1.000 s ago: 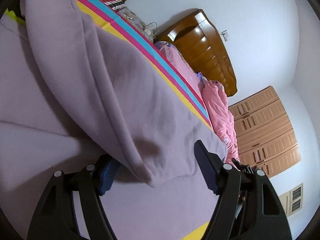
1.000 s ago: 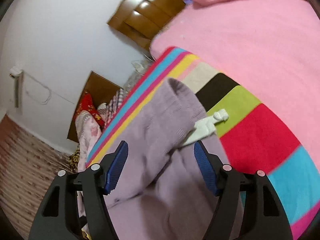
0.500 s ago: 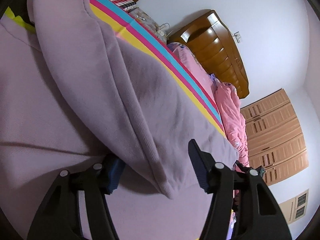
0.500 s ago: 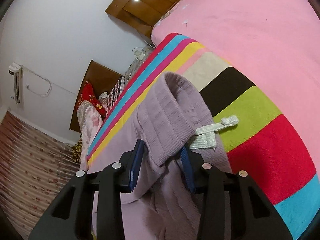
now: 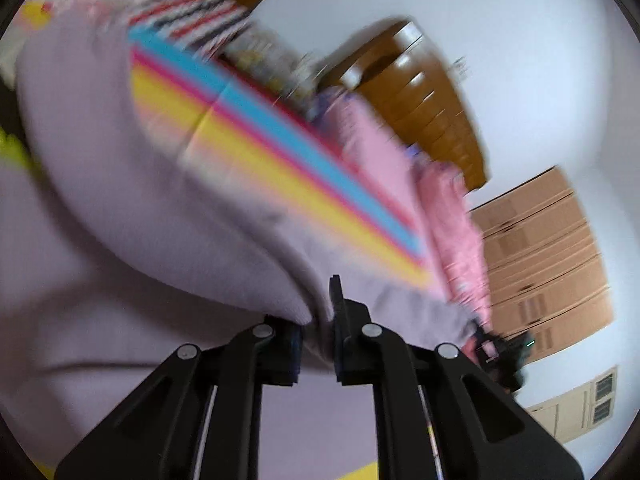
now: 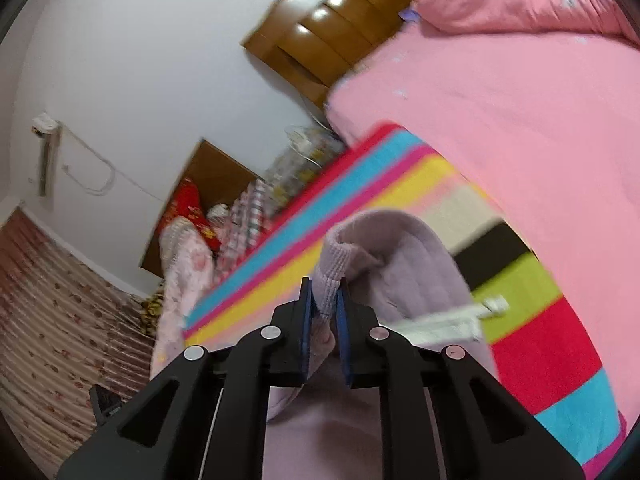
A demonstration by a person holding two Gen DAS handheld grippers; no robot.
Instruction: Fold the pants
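Lilac pants (image 5: 120,200) lie over a striped blanket (image 5: 280,152) on a bed; the left wrist view is blurred by motion. My left gripper (image 5: 316,314) is shut on a hem edge of the pants, which hangs lifted from the pinch. In the right wrist view the ribbed waistband (image 6: 384,248) rises off the blanket (image 6: 540,344). My right gripper (image 6: 324,300) is closing, with its blue pads pressed on a fold of that waistband. A white drawstring (image 6: 452,322) trails to the right of it.
A pink quilt (image 6: 500,120) covers the far part of the bed below a wooden headboard (image 6: 328,28). Piled clothes (image 6: 192,232) lie at the left side. A brown wardrobe (image 5: 548,260) stands against the wall on the right.
Both grippers went from wide open to shut on the pants' fabric. Both then rose, lifting the hem and the waistband off the blanket.
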